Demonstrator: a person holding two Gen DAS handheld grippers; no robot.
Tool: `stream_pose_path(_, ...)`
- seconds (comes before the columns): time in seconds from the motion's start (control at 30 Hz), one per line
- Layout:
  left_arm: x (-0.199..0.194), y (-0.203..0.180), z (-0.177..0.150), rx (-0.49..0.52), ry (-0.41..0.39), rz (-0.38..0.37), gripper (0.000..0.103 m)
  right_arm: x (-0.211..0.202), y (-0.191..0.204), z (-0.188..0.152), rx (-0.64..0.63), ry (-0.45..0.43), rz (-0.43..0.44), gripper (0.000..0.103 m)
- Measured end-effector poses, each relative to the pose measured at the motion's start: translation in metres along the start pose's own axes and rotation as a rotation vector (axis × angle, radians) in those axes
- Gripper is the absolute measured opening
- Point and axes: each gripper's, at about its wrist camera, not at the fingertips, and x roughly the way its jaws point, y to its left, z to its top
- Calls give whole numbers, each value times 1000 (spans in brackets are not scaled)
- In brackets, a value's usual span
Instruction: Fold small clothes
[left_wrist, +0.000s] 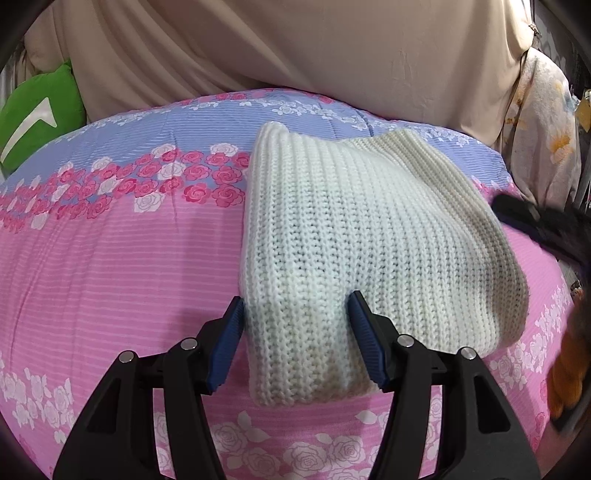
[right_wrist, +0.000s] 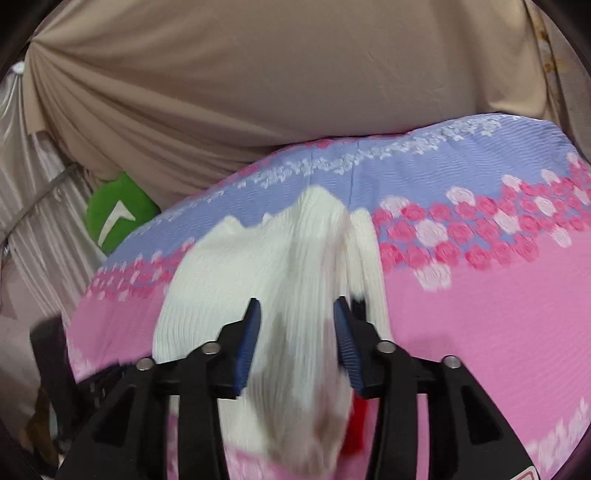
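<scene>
A cream ribbed knit garment (left_wrist: 354, 236), small and already doubled over, lies on a bed covered by a pink and lilac quilt printed with roses (left_wrist: 110, 258), with a beige sheet (left_wrist: 295, 48) hanging behind and a green cushion (left_wrist: 40, 110) at the far left. The left gripper (left_wrist: 295, 314) sits low over the near left corner of the knit, its blue pads standing apart on either side of a raised ridge of the fabric; the right-hand pad presses into the knit, while the other sits at the fabric's edge, so it looks like a loose straddle rather than a firm pinch, probably meant to pin that corner so the piece stays put while the other side is handled. In the left wrist view a dark blurred shape at the garment's far right edge is likely the other tool. The right gripper (right_wrist: 297, 317) shows the same cream fabric bunched up between its parted jaws, running from well ahead of the tips back under the tool, with something red just beside its right finger that is too blurred to name. That whole view is smeared, so whether its pads actually touch the knit cannot be told; they stand clearly apart, with the cloth filling the gap.
</scene>
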Motion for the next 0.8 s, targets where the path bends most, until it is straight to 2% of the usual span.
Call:
stream_pose_path(0.07,0,0,0,-5,-1,1,56,-9,1,-26,-4,19,-25,46)
stream_pose_path(0.17,0,0,0,-10,-1,5,56,1,-5,-49,18,73,4,46)
stream_pose_path(0.23,0,0,0,-13,1,7,56,8,-5,-52,2,88,-17,22)
stream_pose_path(0.27,-1,1,1,-15,3,7,56,4,-4,-48,4,74,-1,15)
stream_pose_path(0.4,-3,0,0,-12,3,13,56,-31,3,-34,-24,-49,20,12)
stream_pose_path(0.47,-2,-1,0,-14,1,17,56,-16,-4,-37,-17,-2,-5,12)
stream_pose_path(0.53,-1,-1,0,-18,2,15,57,20,-19,-49,-13,113,-51,13)
stream_pose_path(0.57,-1,-2,0,-19,3,19,57,17,-22,-52,-5,84,-26,13)
stream_pose_path(0.63,-1,-2,0,-19,1,20,57,2,-20,-43,19,81,-12,18)
stream_pose_path(0.67,-1,-2,-1,-21,1,19,57,-9,-18,-36,32,43,13,28)
stream_pose_path(0.73,-1,-1,-1,-26,1,19,57,-20,-14,-18,34,-9,36,35)
stream_pose_path(0.8,-1,-1,-1,-27,0,21,57,-17,-9,0,18,-33,25,49)
